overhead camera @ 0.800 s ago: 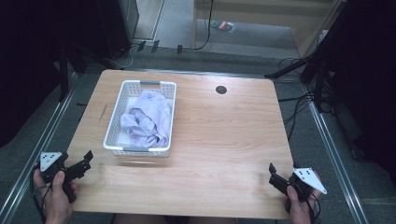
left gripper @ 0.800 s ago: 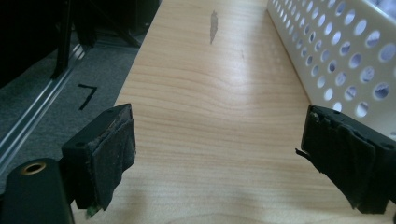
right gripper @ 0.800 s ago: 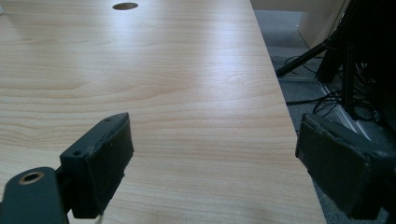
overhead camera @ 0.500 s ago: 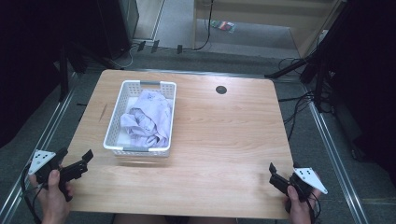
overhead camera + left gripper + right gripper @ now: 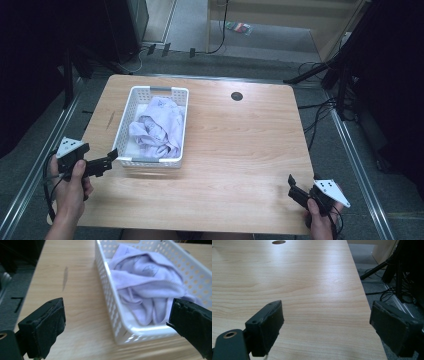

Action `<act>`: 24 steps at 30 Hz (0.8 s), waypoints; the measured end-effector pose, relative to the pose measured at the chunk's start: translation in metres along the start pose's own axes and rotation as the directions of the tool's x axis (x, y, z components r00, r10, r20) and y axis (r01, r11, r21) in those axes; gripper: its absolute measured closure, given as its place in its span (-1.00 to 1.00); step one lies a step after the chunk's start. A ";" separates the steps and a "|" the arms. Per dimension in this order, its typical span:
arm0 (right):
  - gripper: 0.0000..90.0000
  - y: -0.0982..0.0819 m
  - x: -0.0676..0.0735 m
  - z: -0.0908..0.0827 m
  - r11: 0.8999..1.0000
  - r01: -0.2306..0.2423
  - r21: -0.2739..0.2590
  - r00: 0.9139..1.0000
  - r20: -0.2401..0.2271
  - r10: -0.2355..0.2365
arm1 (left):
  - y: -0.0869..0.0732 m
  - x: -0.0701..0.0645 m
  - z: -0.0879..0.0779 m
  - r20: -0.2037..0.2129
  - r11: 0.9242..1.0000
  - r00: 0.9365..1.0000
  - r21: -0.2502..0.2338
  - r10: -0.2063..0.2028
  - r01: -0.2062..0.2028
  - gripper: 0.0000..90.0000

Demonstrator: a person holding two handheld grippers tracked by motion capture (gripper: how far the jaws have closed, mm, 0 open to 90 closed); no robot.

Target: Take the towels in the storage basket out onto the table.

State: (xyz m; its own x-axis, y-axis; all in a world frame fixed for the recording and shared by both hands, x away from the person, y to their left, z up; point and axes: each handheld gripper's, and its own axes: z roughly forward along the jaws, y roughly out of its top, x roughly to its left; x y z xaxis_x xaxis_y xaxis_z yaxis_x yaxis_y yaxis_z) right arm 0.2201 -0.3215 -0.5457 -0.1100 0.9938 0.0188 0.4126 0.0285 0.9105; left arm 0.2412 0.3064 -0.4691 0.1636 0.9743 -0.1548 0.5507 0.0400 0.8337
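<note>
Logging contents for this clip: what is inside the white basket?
The white basket holds one crumpled pale lavender cloth, bunched toward its right wall. A strip of basket floor shows along the left. Anything beneath the cloth is covered, so I cannot tell.

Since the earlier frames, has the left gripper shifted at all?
Yes. In the high view the left gripper has moved toward the white basket, its jaws now near the basket's near left corner; earlier it sat farther left, off the table edge.

Camera layout: one fixed high view, two gripper views.
High view looks forward and down over the whole desk (image 5: 240, 150). Left gripper view sits low and close at the near left corner, sharing the basket (image 5: 117, 312); right gripper view looks along the right edge.
</note>
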 end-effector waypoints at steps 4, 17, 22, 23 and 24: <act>-0.73 0.000 0.000 0.000 1.000 0.002 0.000 1.000 0.002 -0.002 | 0.019 -0.013 0.009 0.003 0.999 0.999 0.018 0.032 -0.032 -0.97; -0.73 0.000 0.001 0.000 1.000 0.004 -0.001 1.000 0.002 -0.004 | 0.069 -0.051 0.047 0.061 0.989 0.993 0.101 0.098 -0.104 -1.00; -0.73 0.000 0.000 0.000 1.000 0.003 0.000 1.000 -0.002 -0.003 | 0.084 -0.068 0.077 0.080 0.979 0.993 0.180 0.085 -0.098 -1.00; -0.73 0.000 0.000 0.000 1.000 0.003 0.000 1.000 -0.002 -0.003 | 0.084 -0.068 0.077 0.080 0.979 0.993 0.180 0.085 -0.098 -1.00; -0.73 0.000 0.001 0.000 1.000 0.003 0.001 1.000 -0.003 -0.003 | 0.087 -0.072 0.087 0.065 0.974 0.994 0.204 0.091 -0.103 -1.00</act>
State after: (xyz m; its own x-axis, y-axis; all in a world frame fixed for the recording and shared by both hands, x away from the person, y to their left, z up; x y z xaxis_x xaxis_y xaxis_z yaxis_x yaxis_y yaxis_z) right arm 0.2201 -0.3210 -0.5457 -0.1140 0.9933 0.0169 0.4132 0.0320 0.9101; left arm 0.3485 0.2207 -0.4313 0.2663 0.9573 -0.1124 0.6864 -0.1065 0.7194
